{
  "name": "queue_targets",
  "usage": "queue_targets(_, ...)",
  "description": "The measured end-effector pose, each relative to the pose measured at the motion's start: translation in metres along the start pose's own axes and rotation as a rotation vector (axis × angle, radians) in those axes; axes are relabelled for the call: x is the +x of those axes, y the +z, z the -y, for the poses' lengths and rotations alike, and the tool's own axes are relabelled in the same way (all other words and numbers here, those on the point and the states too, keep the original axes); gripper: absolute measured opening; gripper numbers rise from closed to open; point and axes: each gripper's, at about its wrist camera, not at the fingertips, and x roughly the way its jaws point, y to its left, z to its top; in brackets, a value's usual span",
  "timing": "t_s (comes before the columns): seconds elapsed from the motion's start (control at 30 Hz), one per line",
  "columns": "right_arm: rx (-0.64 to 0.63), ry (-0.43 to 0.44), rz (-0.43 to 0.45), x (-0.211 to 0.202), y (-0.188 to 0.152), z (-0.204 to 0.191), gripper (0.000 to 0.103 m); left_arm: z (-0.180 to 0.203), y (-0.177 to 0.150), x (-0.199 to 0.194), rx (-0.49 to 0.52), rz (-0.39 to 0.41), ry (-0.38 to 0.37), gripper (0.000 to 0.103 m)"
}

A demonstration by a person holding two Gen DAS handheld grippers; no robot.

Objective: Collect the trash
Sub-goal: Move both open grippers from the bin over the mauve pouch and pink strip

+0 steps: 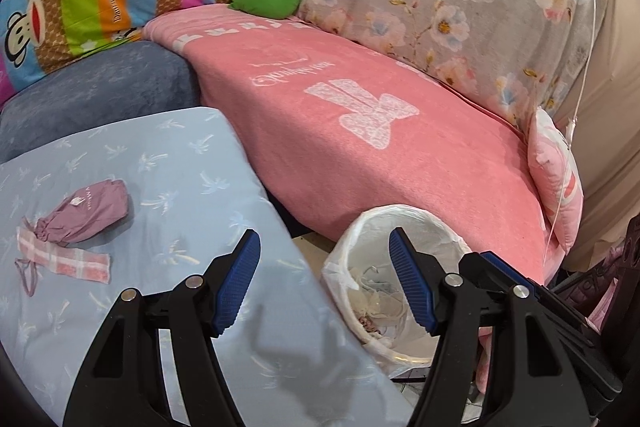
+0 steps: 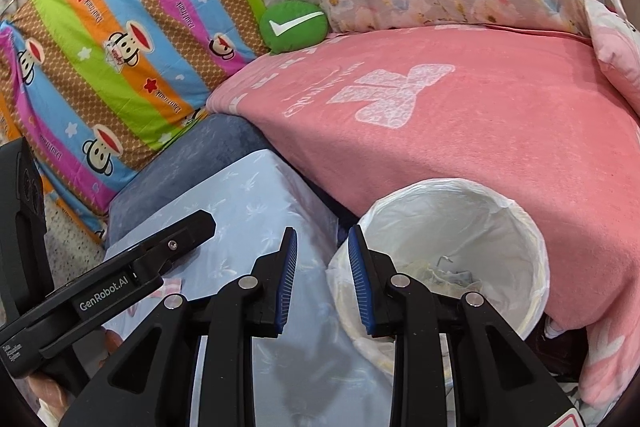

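The purple pouch [image 1: 90,213] looks soft and light; grab its bunched neck. Both grippers' jaws are apart, holding nothing.

Left gripper [image 1: 324,251] fingers spread, lined bin [image 1: 404,227] beside mauve pouch [image 1: 90,213] on blue cloth [image 1: 180,155]

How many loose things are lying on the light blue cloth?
2: a purple drawstring pouch and a pink checked strip beside it, touching, both far left of the bin. The grippers may hide more.
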Motion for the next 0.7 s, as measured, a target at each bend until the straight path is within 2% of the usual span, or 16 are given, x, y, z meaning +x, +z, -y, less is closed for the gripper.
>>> queue_targets(0.7, -0.142, 0.074, -0.097, 0.047, -0.018, -0.096, 0.032, -0.093, -0.009, -0.019, -0.150, 0.018, 0.099, 0.064)
